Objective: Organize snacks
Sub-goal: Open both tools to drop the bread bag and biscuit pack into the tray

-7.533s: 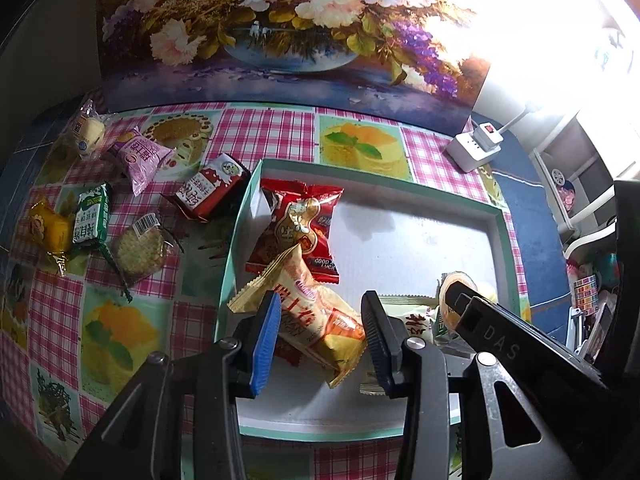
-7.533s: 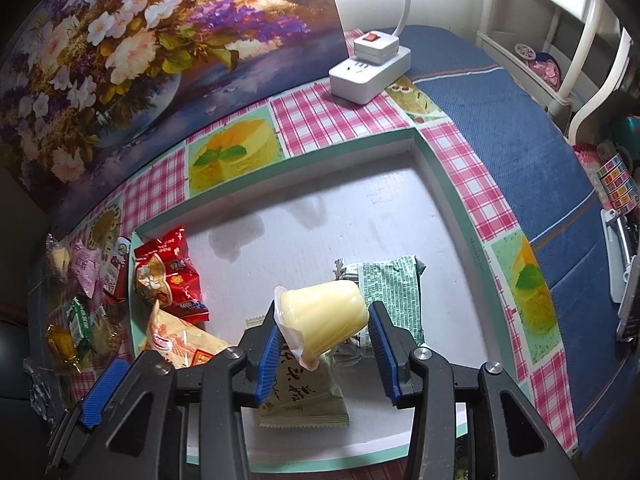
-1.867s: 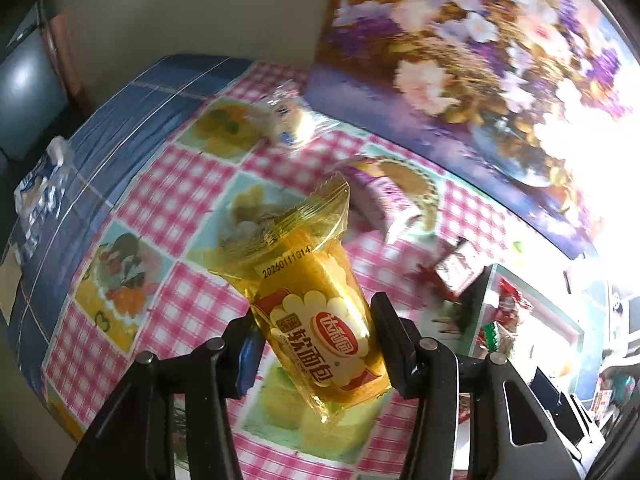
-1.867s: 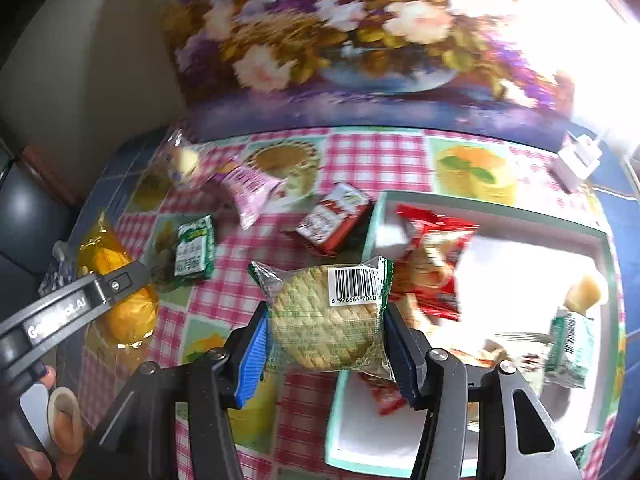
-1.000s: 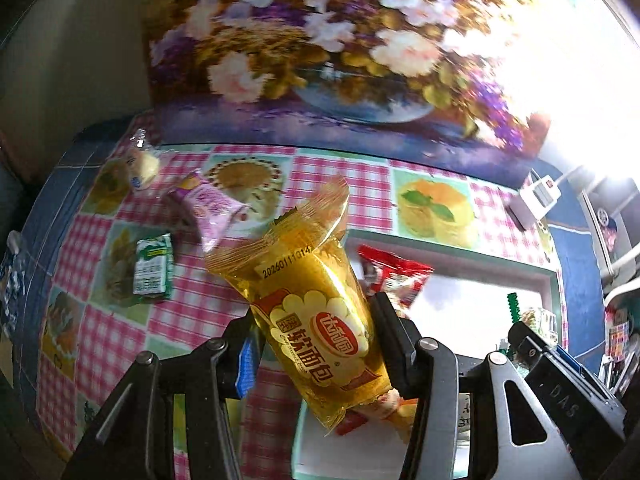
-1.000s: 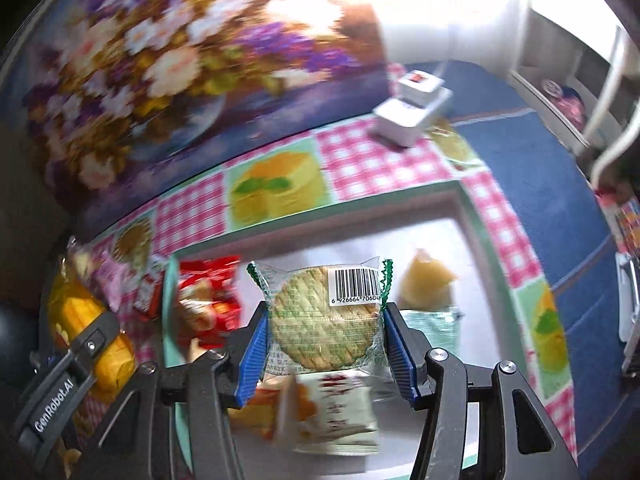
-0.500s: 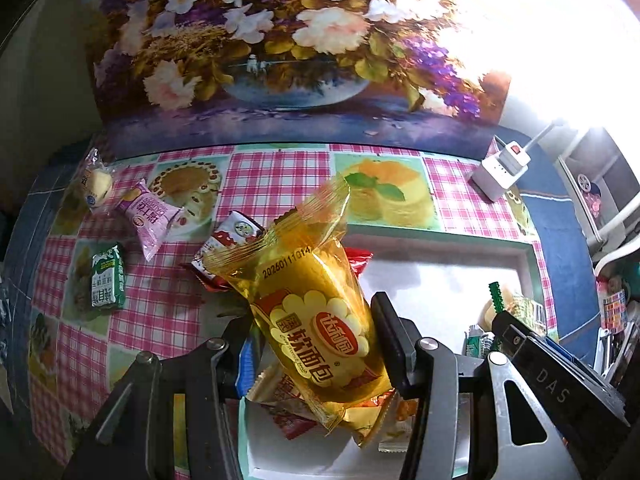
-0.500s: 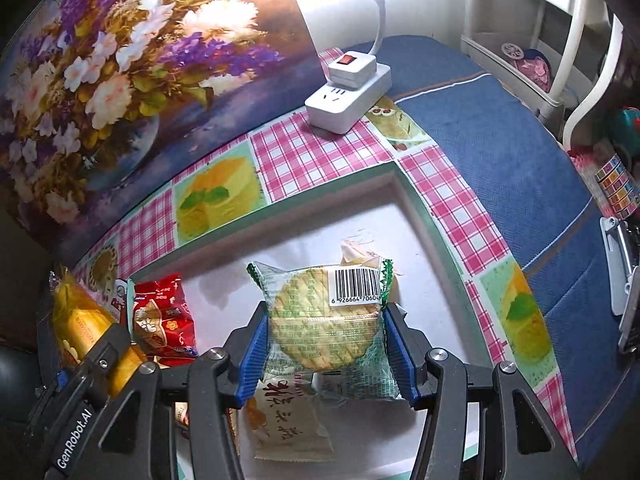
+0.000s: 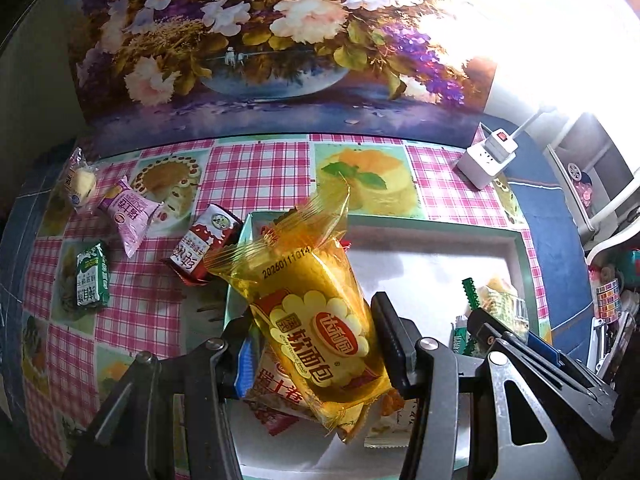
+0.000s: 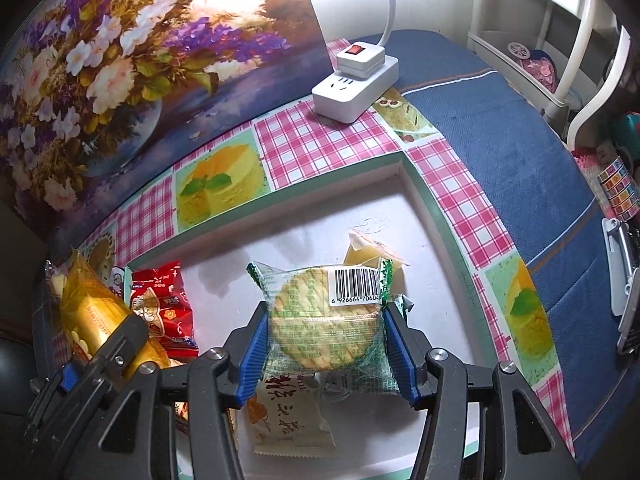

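The left gripper (image 9: 316, 354) pinches the yellow bread packet (image 9: 316, 320) across its lower half, above the near left part of the tray (image 9: 436, 226). Judged light, soft and crushable with slippery film; grip the body, not the seal. Its long axis runs away from the camera, crimped end leaning up and far. The right gripper (image 10: 326, 344) clamps the cracker packet (image 10: 324, 316) by its side edges over the tray's middle; the cracker is probably brittle. Four snacks lie left of the tray, among them a green packet (image 9: 87, 280).
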Action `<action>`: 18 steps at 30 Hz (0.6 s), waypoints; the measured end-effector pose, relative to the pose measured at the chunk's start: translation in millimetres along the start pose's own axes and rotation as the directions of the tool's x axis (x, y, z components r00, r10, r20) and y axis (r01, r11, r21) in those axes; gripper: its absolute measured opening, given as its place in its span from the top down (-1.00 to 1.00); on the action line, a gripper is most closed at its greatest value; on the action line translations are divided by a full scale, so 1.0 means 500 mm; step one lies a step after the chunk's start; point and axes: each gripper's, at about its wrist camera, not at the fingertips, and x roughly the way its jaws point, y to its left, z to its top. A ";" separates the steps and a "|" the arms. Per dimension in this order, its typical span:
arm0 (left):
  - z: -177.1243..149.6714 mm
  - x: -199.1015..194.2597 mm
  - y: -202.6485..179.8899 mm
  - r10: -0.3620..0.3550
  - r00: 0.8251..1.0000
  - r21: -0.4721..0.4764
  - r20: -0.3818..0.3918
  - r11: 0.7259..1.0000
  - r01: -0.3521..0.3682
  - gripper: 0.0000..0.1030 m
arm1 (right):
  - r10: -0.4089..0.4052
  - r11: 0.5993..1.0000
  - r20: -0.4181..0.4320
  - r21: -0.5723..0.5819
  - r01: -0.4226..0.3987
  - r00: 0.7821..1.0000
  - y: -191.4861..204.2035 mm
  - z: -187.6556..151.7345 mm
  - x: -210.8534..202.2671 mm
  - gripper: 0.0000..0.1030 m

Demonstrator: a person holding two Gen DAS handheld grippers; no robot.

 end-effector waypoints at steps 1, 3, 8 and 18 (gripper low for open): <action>0.000 0.000 0.000 -0.005 1.000 0.000 -0.002 1.000 0.005 -0.03 | 0.000 1.000 -0.001 0.000 0.000 1.000 0.001 0.000 0.000 -0.12; 0.000 0.001 -0.002 -0.007 1.000 0.001 -0.004 1.000 0.007 -0.04 | 0.000 1.000 -0.004 0.001 0.000 1.000 0.001 -0.001 0.002 -0.12; -0.001 0.001 -0.001 0.000 1.000 0.003 -0.006 1.000 0.000 -0.05 | -0.003 1.000 -0.011 -0.001 0.003 1.000 0.003 -0.001 0.006 -0.12; -0.002 0.004 0.014 0.022 1.000 -0.017 -0.008 1.000 -0.022 -0.06 | 0.003 1.000 -0.035 -0.019 -0.004 0.999 0.009 0.000 0.018 -0.21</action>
